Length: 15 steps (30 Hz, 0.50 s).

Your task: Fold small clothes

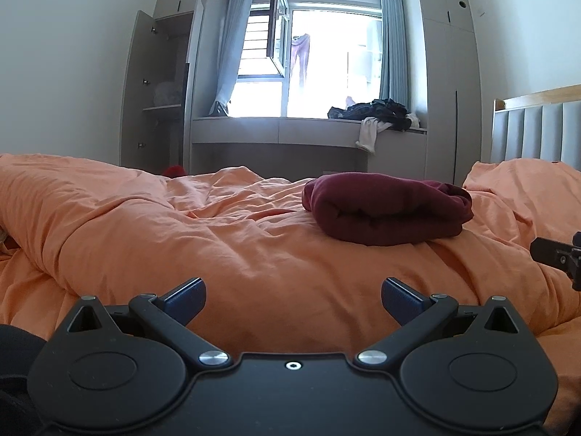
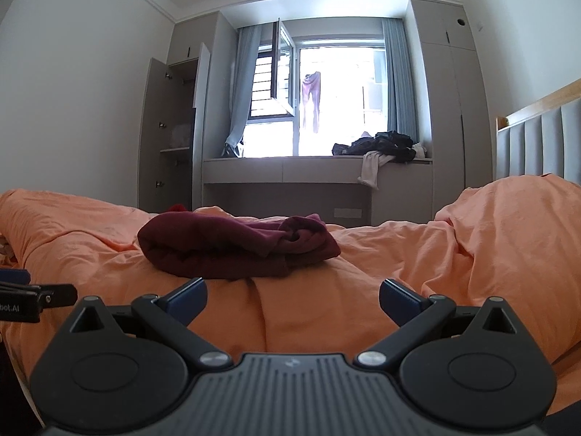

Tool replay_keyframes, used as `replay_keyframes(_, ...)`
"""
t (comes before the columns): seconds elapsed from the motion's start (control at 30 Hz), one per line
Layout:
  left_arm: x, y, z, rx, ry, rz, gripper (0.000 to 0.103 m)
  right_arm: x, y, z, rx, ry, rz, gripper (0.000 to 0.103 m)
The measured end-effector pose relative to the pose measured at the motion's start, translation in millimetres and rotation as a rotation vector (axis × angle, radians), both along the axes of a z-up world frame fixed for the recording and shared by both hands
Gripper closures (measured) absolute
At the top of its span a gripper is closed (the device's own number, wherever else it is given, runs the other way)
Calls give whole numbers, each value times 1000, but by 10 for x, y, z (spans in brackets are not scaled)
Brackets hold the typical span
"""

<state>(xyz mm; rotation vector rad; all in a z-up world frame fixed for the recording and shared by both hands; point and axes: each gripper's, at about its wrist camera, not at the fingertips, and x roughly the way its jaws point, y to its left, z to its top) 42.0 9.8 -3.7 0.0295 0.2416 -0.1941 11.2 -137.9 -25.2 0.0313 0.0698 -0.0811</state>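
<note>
Maroon garment [image 1: 386, 210] lies folded into a thick bundle on the orange duvet [image 1: 225, 232], toward the far edge of the bed and nearer the headboard [image 1: 537, 130] side than the foot. Several stacked layers show along its near edge; at the headboard-side end the layers are looser and bunched. In the right wrist view the same bundle [image 2: 236, 247] sits left of centre, just ahead of the fingers.

Duvet is rumpled: a raised roll along the left, creases running toward the garment, and a higher mound beside the headboard [image 2: 508, 225].

Left gripper [image 1: 293, 299]: jaws spread wide, nothing between the blue pads [image 1: 185, 296], held low over the duvet on the near side of the garment, not touching it. Right gripper [image 2: 293, 299]: jaws likewise spread wide, empty, also on the near side and clear of the cloth. Each tool shows at the edge of the other's view: right one at the right edge [image 1: 559, 254], left one at the left edge [image 2: 32, 299].

Beyond the bed: window seat [image 1: 290, 127] with a heap of dark clothes [image 1: 374, 110] and a white piece [image 1: 368, 132] hanging over its front. Open wardrobe [image 1: 159, 94] at left. Pinkish garment [image 1: 301, 58] hangs outside the window.
</note>
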Motion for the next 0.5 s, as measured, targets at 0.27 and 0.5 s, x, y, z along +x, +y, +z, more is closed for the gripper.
replay_keyframes(0.27, -7, 0, -7, -1, 0, 3, 0, -1, -12, 10, -1, 3, 2, 0)
replay_keyframes(0.5, -7, 4, -14, -5, 3, 8, 0, -4, -9, 11, -3, 3, 3, 0)
